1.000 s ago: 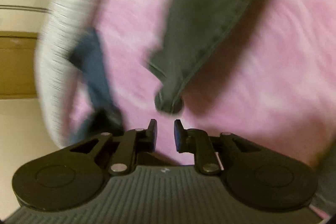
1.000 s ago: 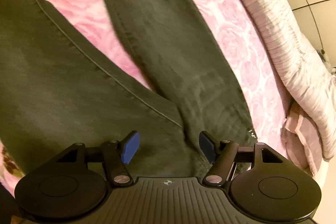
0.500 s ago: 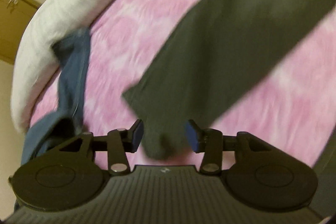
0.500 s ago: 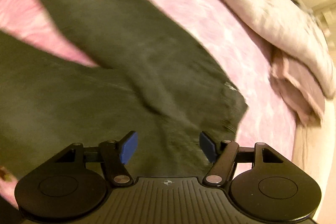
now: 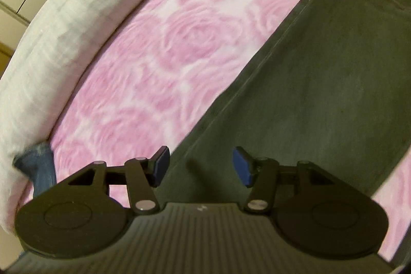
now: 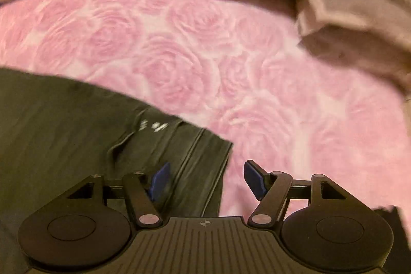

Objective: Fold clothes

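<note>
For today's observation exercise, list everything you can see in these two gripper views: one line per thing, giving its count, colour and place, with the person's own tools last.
dark trousers: one, dark olive-grey, laid flat on the bedspread; the waistband end with a small white label shows in the right wrist view.
bedspread: one, pink with a rose pattern, under the trousers.
pale quilt: one, off-white, bunched along the bed's far edge.
beige cloth: one, pinkish beige, crumpled beside the quilt.
blue garment: one, denim blue, only a part showing at the quilt's edge.
left gripper: one, black with blue pads, jaws apart over the trousers, just opened.
right gripper: one, black with blue pads, jaws wide over the waistband corner.
</note>
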Demonstrator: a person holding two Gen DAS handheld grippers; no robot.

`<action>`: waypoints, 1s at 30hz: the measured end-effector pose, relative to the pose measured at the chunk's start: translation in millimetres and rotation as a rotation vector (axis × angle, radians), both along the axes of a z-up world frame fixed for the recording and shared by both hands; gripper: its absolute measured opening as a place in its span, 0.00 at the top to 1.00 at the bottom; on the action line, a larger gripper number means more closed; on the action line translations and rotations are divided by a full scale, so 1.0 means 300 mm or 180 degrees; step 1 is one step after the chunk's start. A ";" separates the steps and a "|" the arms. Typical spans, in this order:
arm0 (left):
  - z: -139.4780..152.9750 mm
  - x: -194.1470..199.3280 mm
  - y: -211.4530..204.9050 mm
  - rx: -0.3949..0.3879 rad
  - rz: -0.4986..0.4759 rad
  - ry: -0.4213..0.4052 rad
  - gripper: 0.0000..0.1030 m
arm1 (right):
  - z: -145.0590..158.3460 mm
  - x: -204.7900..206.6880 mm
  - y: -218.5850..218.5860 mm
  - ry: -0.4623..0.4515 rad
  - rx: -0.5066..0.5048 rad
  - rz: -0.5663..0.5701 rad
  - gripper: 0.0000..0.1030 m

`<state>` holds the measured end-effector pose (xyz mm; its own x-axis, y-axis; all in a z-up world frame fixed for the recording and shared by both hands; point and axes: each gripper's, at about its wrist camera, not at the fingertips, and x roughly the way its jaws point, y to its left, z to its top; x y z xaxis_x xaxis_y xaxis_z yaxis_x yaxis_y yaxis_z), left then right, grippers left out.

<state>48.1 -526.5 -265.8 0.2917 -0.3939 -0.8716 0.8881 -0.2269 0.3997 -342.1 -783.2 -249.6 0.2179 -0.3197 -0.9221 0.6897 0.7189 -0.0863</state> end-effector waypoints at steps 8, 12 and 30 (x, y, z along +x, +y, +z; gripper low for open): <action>-0.106 0.009 -0.118 0.0292 -0.0127 0.0016 0.48 | -0.150 -0.063 -0.147 -0.0495 0.0440 -0.0023 0.45; -0.098 0.004 -0.127 0.0470 -0.0202 0.0110 0.94 | -0.139 -0.116 -0.167 -0.0819 0.0723 -0.0273 0.77; -0.006 -0.010 -0.176 -0.0001 0.0360 -0.0166 0.76 | -0.014 -0.102 -0.137 -0.0762 0.0097 -0.0618 0.57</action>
<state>45.2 -579.3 -267.7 0.3794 -0.3561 -0.8540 0.8860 -0.1262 0.4462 -372.6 -824.2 -253.6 0.3675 -0.3496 -0.8618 0.8126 0.5714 0.1147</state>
